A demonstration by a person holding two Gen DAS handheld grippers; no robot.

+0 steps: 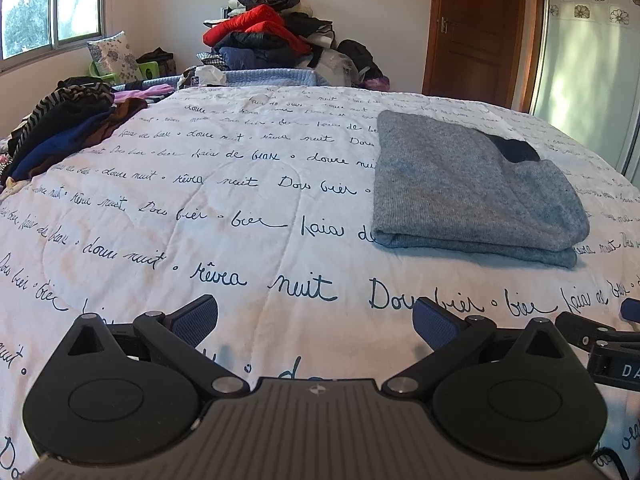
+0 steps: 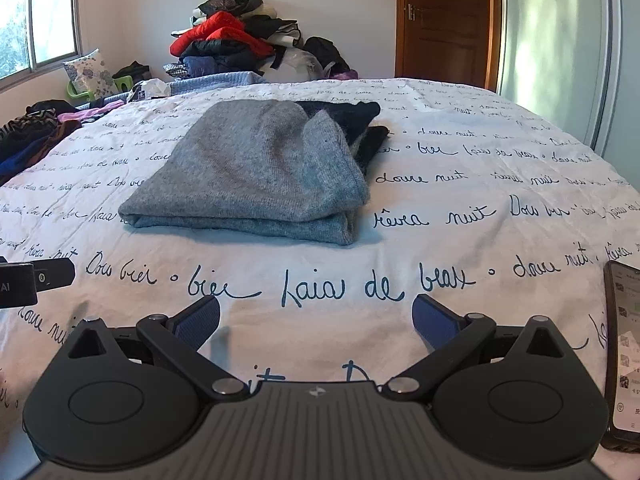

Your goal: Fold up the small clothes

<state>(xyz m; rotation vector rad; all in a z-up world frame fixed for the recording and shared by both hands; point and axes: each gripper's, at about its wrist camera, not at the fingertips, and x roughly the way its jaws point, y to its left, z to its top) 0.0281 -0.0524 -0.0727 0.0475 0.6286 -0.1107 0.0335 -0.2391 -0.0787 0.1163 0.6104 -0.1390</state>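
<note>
We've got the grey sweater (image 2: pixel 256 168) folded on the bed (image 1: pixel 240 208), left gripper (image 1: pixel 316 326) and right gripper (image 2: pixel 316 320) both wide and empty, unfolded clothes pile (image 1: pixel 68 120) left.

A home bedroom, lived-in. Big bed w/ a white quilt (image 1: pixel 240 200) printed in dark cursive French script fills most of the room. Heap of clothes (image 1: pixel 264 36) stacked high vs the far wall, red jacket on top; another loose pile (image 1: pixel 68 124) on the bed's left edge. Floral pillow (image 1: pixel 114 56) propped under a sliding window (image 1: pixel 48 8) w/ trees outside. Wooden panel door (image 1: pixel 476 28) w/ lever handle at right, next to a frosted wardrobe door (image 1: pixel 584 80) w/ flower motifs
</note>
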